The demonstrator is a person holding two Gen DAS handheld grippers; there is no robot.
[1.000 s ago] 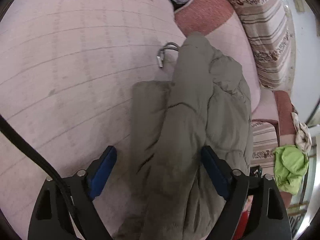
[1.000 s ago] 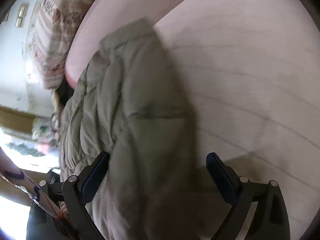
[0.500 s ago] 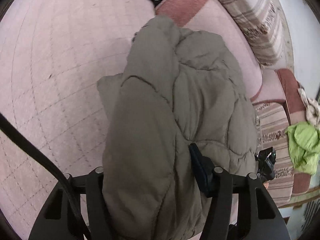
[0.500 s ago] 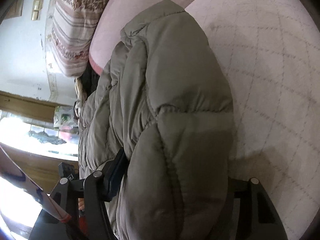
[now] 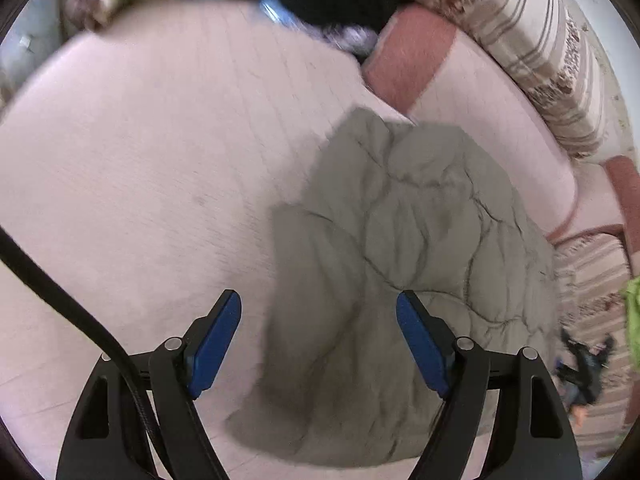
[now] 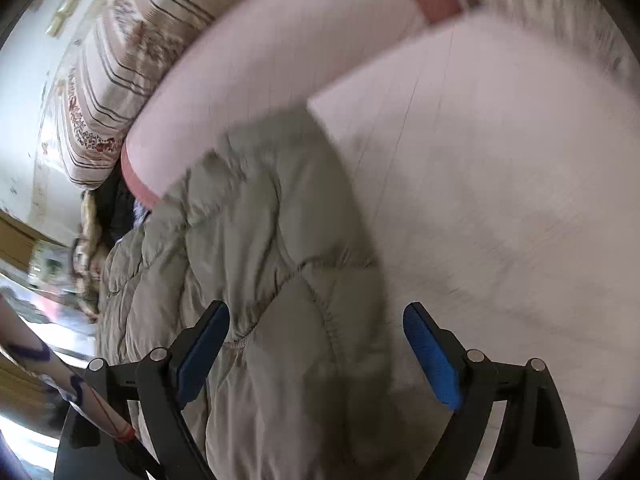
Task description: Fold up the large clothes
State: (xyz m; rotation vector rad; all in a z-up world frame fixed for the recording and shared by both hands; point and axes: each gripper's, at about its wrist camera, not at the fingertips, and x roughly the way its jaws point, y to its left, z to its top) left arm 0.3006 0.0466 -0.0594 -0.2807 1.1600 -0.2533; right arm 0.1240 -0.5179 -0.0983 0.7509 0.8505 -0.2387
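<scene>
Olive quilted jacket point(image 5: 416, 240) bundled on pink bed point(image 5: 140, 160), left tool point(image 5: 318, 340) and right tool point(image 6: 316, 348) just reopened, blue pads clear of fabric, striped pillow point(image 5: 532, 40) behind

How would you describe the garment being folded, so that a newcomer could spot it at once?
Start from the wide pale pink quilted surface. Near its edge, beside the pink cushion with a red border, lies the puffy jacket, bunched into a thick bundle. It alone is olive-grey with stitched padded panels; everything around it is pink or striped.
</scene>
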